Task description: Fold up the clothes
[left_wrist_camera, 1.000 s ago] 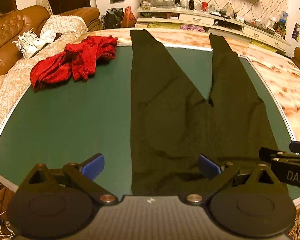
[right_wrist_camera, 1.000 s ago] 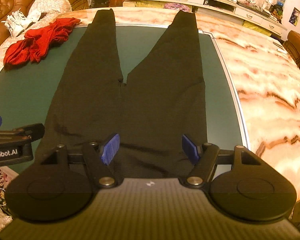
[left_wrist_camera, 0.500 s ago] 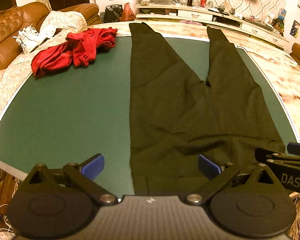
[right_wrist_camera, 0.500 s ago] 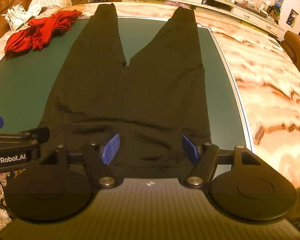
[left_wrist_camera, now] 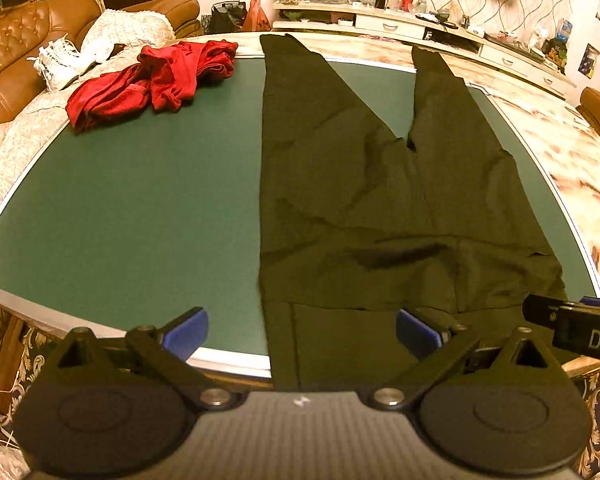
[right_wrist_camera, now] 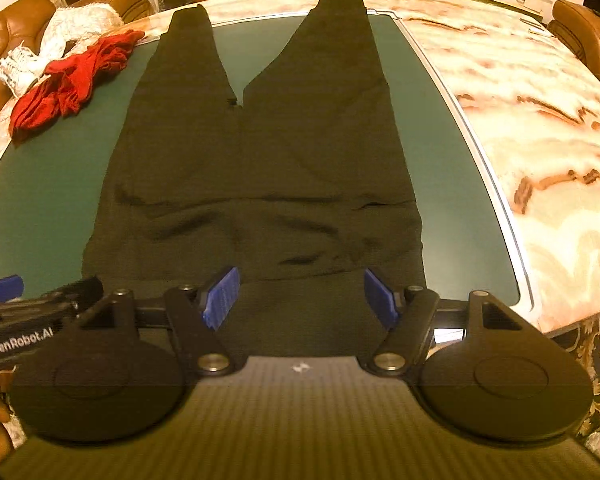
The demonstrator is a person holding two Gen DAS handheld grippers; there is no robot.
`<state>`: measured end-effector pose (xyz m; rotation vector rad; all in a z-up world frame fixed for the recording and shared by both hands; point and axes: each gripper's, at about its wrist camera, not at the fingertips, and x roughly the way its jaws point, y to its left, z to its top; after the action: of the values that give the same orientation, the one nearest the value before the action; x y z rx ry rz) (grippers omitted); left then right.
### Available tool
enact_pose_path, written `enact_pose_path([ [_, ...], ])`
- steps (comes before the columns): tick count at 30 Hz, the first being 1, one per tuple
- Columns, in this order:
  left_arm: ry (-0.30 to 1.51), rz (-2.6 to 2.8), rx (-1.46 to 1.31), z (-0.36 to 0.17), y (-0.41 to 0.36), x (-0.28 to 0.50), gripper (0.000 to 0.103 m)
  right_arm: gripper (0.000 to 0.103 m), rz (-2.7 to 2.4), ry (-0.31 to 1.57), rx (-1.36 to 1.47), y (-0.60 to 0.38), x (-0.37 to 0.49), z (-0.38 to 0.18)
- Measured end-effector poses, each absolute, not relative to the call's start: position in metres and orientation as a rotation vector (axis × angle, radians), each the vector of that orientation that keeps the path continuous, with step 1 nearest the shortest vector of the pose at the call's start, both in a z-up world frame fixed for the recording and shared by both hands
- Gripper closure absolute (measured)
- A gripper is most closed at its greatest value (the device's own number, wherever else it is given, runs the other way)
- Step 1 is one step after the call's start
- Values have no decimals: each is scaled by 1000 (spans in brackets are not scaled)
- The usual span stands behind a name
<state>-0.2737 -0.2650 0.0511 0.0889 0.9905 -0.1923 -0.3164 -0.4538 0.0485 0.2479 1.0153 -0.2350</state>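
Across the green tabletop (left_wrist_camera: 132,208) in front of you lie dark trousers (left_wrist_camera: 340,200), spread flat with the two legs running away from you in a V and the waist end nearest you. That waist end hangs a little over the near edge, and a few soft creases cross the seat. A crumpled red garment (left_wrist_camera: 148,80) sits well apart at the far left corner.

Your left hand-held gripper (left_wrist_camera: 302,330) hovers at the near edge with its blue pads spread wide and nothing between them; it straddles the left side of the waist. Your right hand-held gripper (right_wrist_camera: 302,296) is likewise spread and holding nothing, poised over the middle of the waistband.

The trousers (right_wrist_camera: 260,152) look like thin, limp cloth: light to lift, with no stiffness of their own, so any part you do not hold will sag and drag. The cloth will probably slide easily on the smooth mat, which may pull the legs askew if you tug from one side only.

Judging by how they lie, the waistband corners are the best hold, being the thickest cloth, with one hand-held gripper at each. Pinch deep enough to catch both layers, or the lower one may stay behind. Whether these trousers are laid out for folding or just opened for a redo, one moment cannot tell.
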Motion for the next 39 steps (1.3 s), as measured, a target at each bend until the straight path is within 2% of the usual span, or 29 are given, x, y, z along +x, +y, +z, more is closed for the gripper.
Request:
enact_pose_path([
  [39, 875, -217, 151, 60, -268, -369, 1, 26, -245, 958, 197, -421, -406, 55],
])
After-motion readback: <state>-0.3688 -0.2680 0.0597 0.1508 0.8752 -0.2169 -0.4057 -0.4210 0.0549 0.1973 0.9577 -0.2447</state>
